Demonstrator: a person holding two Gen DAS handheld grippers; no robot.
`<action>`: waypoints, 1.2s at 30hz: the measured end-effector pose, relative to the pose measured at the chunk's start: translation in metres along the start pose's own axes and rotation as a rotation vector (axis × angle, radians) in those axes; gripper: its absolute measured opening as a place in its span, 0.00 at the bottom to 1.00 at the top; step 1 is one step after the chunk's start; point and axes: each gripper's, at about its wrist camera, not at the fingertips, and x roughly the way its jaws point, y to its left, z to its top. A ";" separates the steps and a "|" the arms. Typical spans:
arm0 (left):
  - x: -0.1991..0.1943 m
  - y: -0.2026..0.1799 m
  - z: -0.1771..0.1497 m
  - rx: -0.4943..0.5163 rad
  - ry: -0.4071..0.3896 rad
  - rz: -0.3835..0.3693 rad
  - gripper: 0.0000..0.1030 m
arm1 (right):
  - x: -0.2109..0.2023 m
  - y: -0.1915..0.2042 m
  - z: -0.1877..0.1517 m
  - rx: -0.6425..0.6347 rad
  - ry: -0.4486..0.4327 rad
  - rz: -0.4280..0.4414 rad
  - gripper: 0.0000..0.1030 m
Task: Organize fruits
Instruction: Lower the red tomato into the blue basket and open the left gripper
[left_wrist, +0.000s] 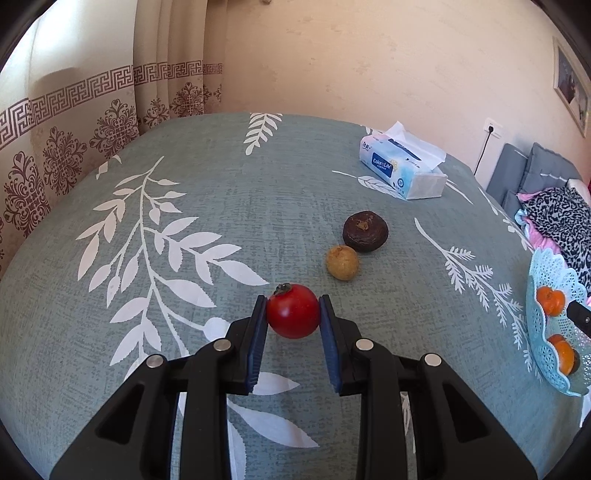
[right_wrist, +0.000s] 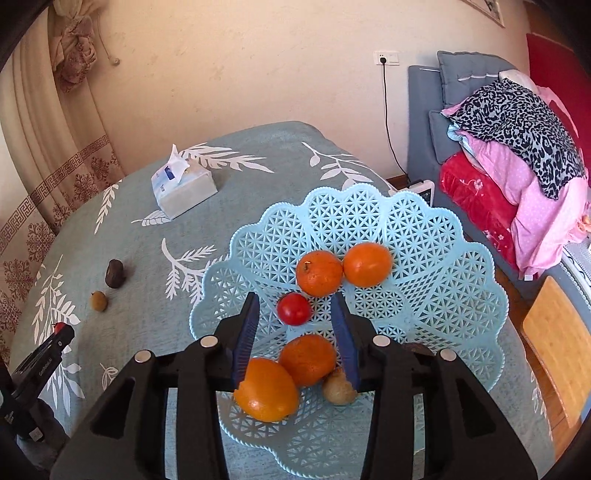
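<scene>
left gripper (left_wrist: 293, 314) clamped on red tomato (left_wrist: 293, 316) (over tablecloth (left_wrist: 207, 192)); right gripper (right_wrist: 295, 314) jaws apart above basket (right_wrist: 436, 236), second tomato (right_wrist: 294, 308) lying loose between them

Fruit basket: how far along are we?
Done: the blue basket holds four oranges, a small tomato and a tan fruit; the right gripper stands open over them. In hand: the left gripper is shut on a red tomato. Left: dark fruit and yellowish fruit on the tablecloth.
</scene>
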 end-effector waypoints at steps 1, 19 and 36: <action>0.000 -0.001 0.000 0.004 0.000 -0.004 0.27 | -0.001 -0.003 0.000 0.006 -0.003 0.000 0.40; -0.024 -0.092 0.009 0.207 -0.001 -0.207 0.27 | -0.025 -0.043 0.001 0.040 -0.095 0.000 0.40; -0.024 -0.197 0.011 0.339 0.046 -0.449 0.27 | -0.037 -0.071 0.000 0.079 -0.147 0.000 0.40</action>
